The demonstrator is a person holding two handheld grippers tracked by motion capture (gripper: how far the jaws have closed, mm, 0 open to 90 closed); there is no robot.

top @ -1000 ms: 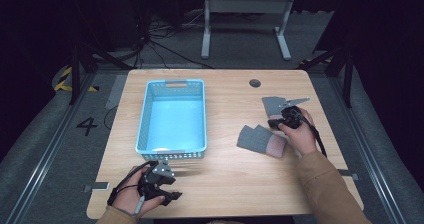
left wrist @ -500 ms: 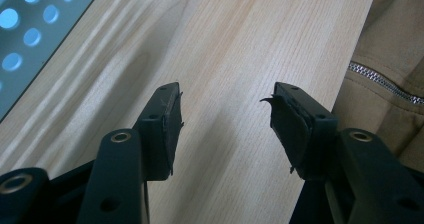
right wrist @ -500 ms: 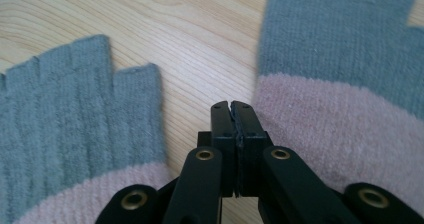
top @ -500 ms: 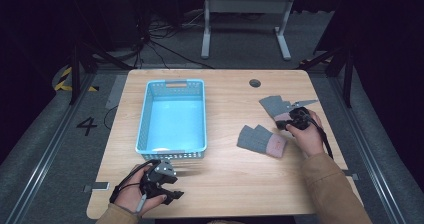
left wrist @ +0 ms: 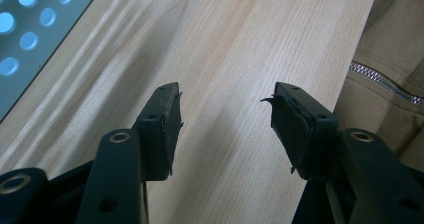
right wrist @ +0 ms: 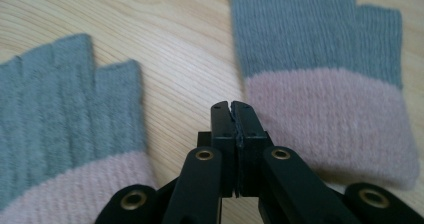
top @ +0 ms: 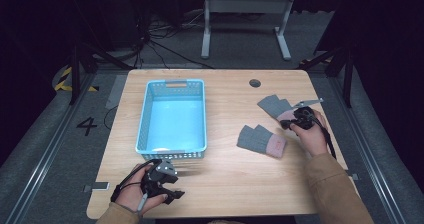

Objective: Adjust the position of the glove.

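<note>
At the near edge of the tabletop (top: 235,184), the left tool (top: 165,181) rests low over bare wood just in front of the blue basket (top: 145,121). In the left gripper view its jaws stand spread with nothing between them, so it appears idle for now.

Farther out on the person's right, two grey gloves with pink cuffs lie flat on the wood, near each other but apart. The nearer glove (top: 261,140) lies between the basket and the right hand; the farther glove (top: 274,105) lies just beyond the right tool (top: 295,120). In the right gripper view that tool's jaws are pressed together, empty, poised over the strip of wood between the two cuffs.

The basket holds nothing that can be seen. Judging by this, if the gloves are bound for the basket, the work has barely begun: neither glove is gripped or lifted, and both picks and both transfers remain.
</note>
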